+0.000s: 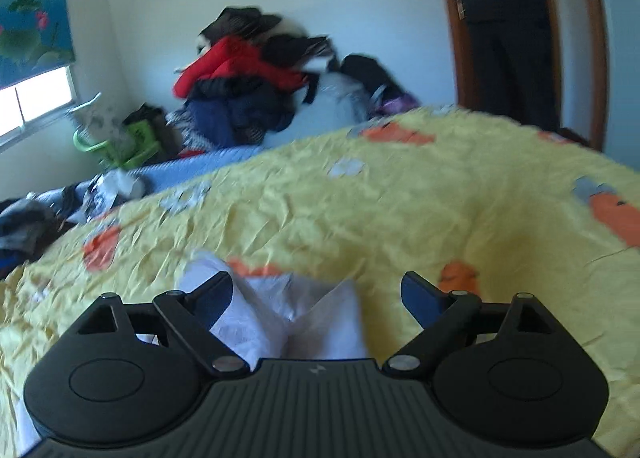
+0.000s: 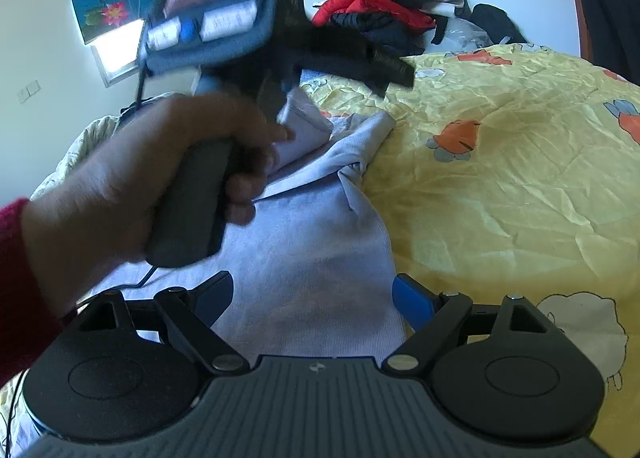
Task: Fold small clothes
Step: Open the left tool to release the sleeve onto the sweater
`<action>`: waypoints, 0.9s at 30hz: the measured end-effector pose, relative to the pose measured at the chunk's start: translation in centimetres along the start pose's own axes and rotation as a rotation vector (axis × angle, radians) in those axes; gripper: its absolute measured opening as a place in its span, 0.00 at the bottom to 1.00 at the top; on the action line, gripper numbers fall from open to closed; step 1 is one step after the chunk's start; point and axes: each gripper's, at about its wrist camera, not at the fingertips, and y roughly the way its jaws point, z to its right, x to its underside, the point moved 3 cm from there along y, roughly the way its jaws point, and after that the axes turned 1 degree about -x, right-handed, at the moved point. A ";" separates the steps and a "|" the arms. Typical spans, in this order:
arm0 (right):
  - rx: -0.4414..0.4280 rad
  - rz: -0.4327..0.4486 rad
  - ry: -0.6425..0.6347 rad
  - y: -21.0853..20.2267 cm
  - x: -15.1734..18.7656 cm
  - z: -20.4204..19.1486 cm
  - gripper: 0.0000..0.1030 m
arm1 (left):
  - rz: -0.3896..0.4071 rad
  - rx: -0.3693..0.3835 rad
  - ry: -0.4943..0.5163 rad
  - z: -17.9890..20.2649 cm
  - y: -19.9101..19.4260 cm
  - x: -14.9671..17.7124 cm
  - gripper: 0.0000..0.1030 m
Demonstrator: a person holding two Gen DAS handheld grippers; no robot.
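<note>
1. Far left of the right wrist view: the person's left hand (image 2: pixel 132 185), dark red sleeve at the wrist, wrapped round the handle of the left gripper (image 2: pixel 276 97). It's blurry there, so go by the left wrist view for the jaws.

2. Left wrist view: the left gripper's (image 1: pixel 318 296) jaws are spread wide and gripping nothing. A rumpled end of the pale lilac knit garment (image 1: pixel 276 318) sits between and under the fingers, touching neither pad as far as I can see.

3. Middle of the right wrist view: same garment (image 2: pixel 320 242) lies on the yellow cartoon-print bedsheet (image 2: pixel 500 185). Its long axis runs from right under the right gripper up and away toward the left gripper, with a bunched, twisted bit about halfway up its right edge.

4. The right gripper (image 2: pixel 312 298) is spread wide too, holding nothing, with the near end of the cloth lying between its fingers.

5. So each tool sits over its own end: left nearer the far crumpled end, right nearer the near flat end. My guess is that the next move needs that far end flattened or re-grabbed, and the left is better placed for that.

6. Far right: just bare sheet, so plenty of room to lay it out.
</note>
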 end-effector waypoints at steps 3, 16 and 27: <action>0.006 0.004 -0.002 -0.1 -0.1 0.1 0.86 | 0.042 -0.044 0.003 -1.3 -1.4 -0.6 0.90; -0.052 0.077 -0.177 4.0 -6.5 -2.6 0.86 | -0.084 -0.315 -0.250 -16.2 -3.8 6.1 0.90; 0.034 -0.009 -0.004 12.4 -10.3 -0.5 0.80 | -0.210 -0.370 -0.257 -18.5 -3.3 12.3 0.90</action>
